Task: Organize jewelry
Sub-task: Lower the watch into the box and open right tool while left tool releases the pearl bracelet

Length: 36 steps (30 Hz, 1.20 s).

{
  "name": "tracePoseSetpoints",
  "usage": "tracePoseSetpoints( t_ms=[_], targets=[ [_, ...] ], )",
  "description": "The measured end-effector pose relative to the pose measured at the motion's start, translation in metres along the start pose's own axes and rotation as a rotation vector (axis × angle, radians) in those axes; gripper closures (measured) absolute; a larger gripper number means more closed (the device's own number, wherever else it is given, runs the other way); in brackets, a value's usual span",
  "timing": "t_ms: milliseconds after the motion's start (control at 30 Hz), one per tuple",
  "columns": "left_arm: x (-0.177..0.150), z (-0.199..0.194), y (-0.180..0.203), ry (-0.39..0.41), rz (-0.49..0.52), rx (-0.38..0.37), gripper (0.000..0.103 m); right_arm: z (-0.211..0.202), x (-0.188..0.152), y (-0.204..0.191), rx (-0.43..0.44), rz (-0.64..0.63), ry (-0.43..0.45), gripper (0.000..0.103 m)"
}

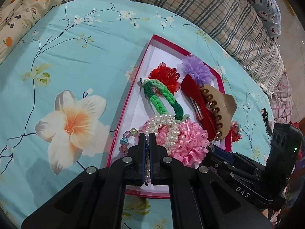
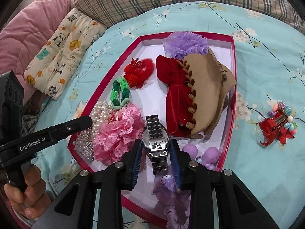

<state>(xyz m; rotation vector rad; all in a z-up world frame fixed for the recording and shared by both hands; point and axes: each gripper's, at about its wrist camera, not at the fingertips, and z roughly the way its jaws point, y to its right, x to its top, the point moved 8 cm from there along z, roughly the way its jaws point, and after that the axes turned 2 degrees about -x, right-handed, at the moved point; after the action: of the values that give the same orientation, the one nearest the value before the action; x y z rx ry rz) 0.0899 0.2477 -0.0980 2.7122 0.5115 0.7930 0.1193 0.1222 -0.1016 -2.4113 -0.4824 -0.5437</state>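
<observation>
Right wrist: right gripper (image 2: 156,152) pinches scuffed silver watch (image 2: 156,143); left gripper (image 1: 146,143) clamps seemingly a beaded strand (image 1: 146,164).

Box (image 2: 233,61): card, matt white inside, glossy magenta rim. Bedsheet (image 1: 80,53): smooth printed cloth, turquoise, slight creases.

Watch (image 2: 154,133): polished metal links, mirror-bright with dark patchy reflections; case face glossy.

Claw clip (image 2: 207,95), 2 o'clock of the watch: matt beige plastic, smooth. Red bow (image 2: 174,99) under it: velvet, soft sheen.

Pink scrunchie (image 2: 116,131), 9 o'clock of the watch: perforated lace, frilly. Pearl strand (image 1: 168,127): glossy beads. Green hair tie (image 1: 162,93): braided yarn, matt. Purple scrunchie (image 2: 185,43), 12 o'clock: sheer gauze.

Gripper pads (image 2: 136,158): ribbed blue rubber; arms matt black plastic with bright metal pins.
</observation>
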Motion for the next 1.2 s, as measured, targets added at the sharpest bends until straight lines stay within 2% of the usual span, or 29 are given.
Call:
tracePoseSetpoints(
  t_ms=[700,800,867,1000,1067,1200],
  targets=[
    [-0.002,0.001,-0.003,-0.005,0.005,0.027,0.099,0.003,0.000,-0.008,-0.028,-0.027,-0.019,0.070],
    [-0.004,-0.001,-0.005,-0.013,0.001,0.038,0.089,-0.001,0.000,-0.010,-0.024,-0.027,-0.012,0.070],
    [-0.005,-0.004,-0.005,-0.014,0.000,0.038,0.076,-0.007,0.001,-0.011,-0.018,-0.028,-0.002,0.070],
    [-0.008,-0.013,-0.002,-0.007,0.015,0.044,0.072,-0.022,0.002,-0.013,-0.019,-0.045,0.021,0.069],
    [-0.010,-0.019,0.001,-0.004,0.026,0.042,0.064,-0.030,0.002,-0.013,-0.019,-0.050,0.031,0.067],
    [-0.013,-0.028,0.006,0.007,0.049,0.049,0.062,-0.047,0.000,-0.013,-0.020,-0.060,0.054,0.062]
  ],
)
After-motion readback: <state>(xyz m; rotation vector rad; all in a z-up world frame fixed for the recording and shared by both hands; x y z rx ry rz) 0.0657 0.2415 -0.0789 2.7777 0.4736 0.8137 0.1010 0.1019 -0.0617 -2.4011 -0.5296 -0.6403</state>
